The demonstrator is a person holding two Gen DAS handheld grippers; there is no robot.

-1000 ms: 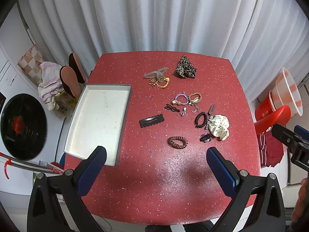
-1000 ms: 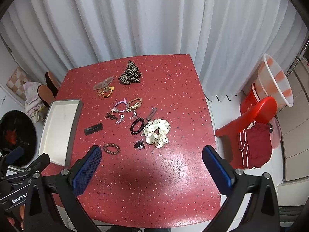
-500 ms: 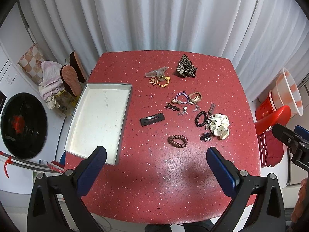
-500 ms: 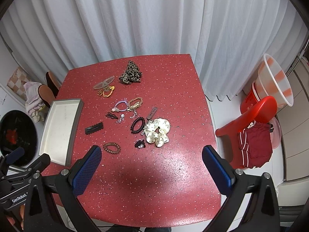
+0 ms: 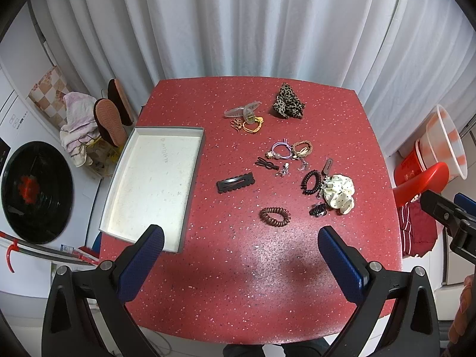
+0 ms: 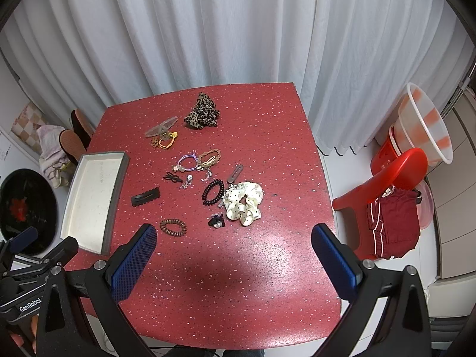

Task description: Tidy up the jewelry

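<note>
Hair accessories and jewelry lie scattered on a red speckled table [image 5: 238, 267]: a brown spiral hair tie [image 5: 275, 217] [image 6: 173, 227], a black rectangular clip [image 5: 235, 182] [image 6: 145, 196], a black spiral tie [image 5: 311, 181], a white dotted scrunchie [image 5: 339, 194] [image 6: 244, 202], a purple tie [image 5: 281, 150], a leopard scrunchie [image 5: 287, 105] and a clear claw clip [image 5: 241, 110]. An empty white tray [image 5: 151, 184] [image 6: 90, 202] sits at the table's left. My left gripper [image 5: 238, 255] and right gripper [image 6: 233, 255] are open and empty, held high above the near edge.
White curtains hang behind the table. A red chair [image 6: 383, 178] with red cloth and stacked plastic basins [image 6: 422, 131] stand to the right. A washing machine door [image 5: 32, 190] and slippers [image 5: 110, 119] are to the left.
Both views have shifted very slightly; the objects sit marginally farther up the frame. Nothing on the table has moved.
</note>
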